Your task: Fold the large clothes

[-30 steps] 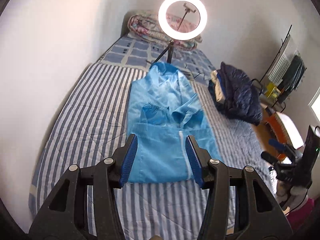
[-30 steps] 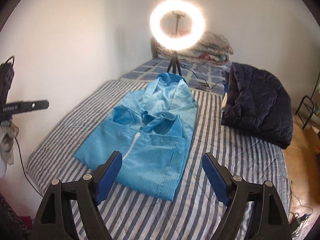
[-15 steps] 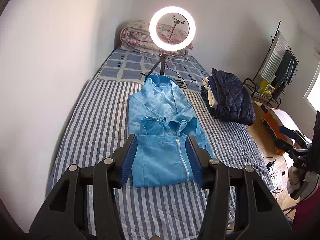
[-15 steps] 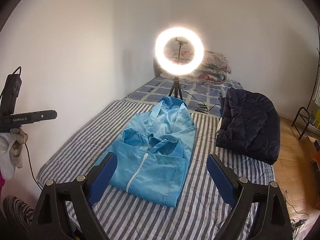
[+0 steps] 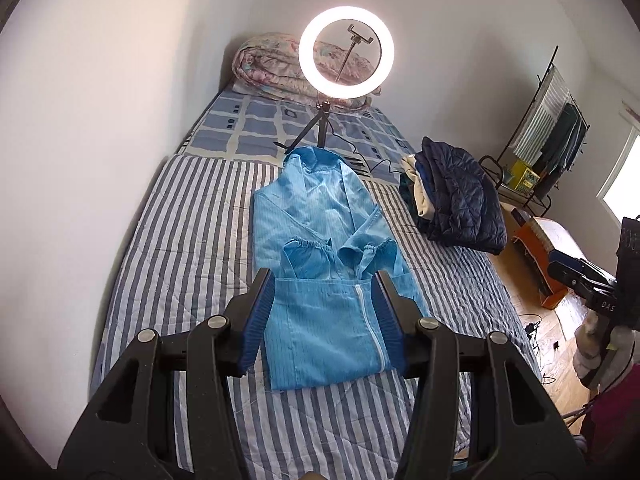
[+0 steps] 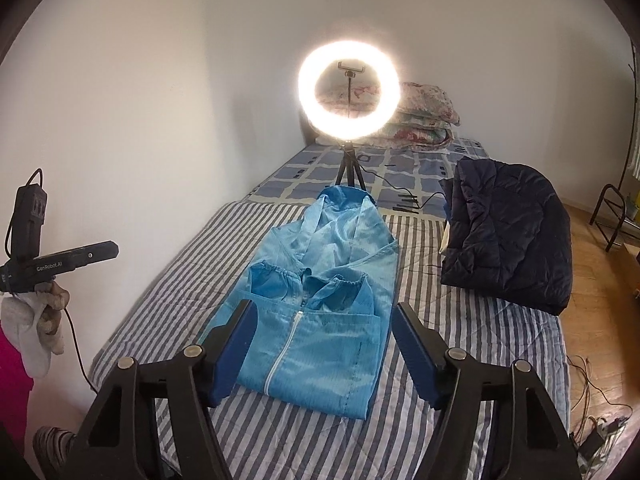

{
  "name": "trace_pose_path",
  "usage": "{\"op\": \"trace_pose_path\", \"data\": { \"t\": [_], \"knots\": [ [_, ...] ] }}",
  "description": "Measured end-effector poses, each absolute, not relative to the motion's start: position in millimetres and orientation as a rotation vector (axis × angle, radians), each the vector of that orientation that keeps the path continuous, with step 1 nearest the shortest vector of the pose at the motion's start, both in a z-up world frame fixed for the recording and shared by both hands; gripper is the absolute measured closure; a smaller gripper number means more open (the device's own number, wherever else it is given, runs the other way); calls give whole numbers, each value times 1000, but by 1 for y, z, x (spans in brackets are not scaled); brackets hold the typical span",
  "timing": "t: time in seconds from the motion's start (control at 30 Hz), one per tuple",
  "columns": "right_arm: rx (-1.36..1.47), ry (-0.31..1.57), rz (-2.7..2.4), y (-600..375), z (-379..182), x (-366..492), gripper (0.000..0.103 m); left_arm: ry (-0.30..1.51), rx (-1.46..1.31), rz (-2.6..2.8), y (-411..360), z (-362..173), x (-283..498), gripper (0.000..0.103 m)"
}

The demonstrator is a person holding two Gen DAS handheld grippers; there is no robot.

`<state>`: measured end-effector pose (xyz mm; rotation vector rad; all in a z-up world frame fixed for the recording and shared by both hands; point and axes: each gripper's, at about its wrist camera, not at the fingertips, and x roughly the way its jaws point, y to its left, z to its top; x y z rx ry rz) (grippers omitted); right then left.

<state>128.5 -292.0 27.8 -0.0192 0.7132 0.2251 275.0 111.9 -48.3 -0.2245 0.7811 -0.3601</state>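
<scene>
A light blue zip-up garment (image 5: pixel 320 264) lies flat on the striped bed (image 5: pixel 180 248), its sleeves folded in across the chest and its lower part folded up over them. In the right wrist view the same garment (image 6: pixel 320 320) lies in the middle of the bed (image 6: pixel 460 340). My left gripper (image 5: pixel 323 300) hangs in the air above the near hem, open, with nothing between its pads. My right gripper (image 6: pixel 322 336) is also raised over the bed; its jaws are closing, nothing is between them and they touch no cloth.
A lit ring light (image 5: pixel 346 52) on a small tripod stands at the garment's collar, its cable trailing right. A dark quilted jacket (image 5: pixel 460 196) lies folded on the bed's right side. Rolled bedding (image 5: pixel 272 68) sits at the head. Wall on the left; a clothes rack (image 5: pixel 552 128) and an orange box (image 5: pixel 540 252) on the floor to the right.
Both grippers have risen and drawn back from the garment, so more of the bed and room shows. The right jaws widened a little, then narrowed. The garment lies unchanged.
</scene>
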Motion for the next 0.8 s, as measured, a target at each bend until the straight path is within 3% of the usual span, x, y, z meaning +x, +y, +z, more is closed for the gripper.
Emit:
{"op": "trace_pose_path", "data": {
  "t": [0.43, 0.8],
  "knots": [
    [33, 746, 332, -319, -4, 256, 26, 901, -338, -427, 96, -78, 427, 51],
    [95, 840, 315, -347, -73, 433, 26, 989, -382, -460, 58, -159, 601, 49]
  ]
}}
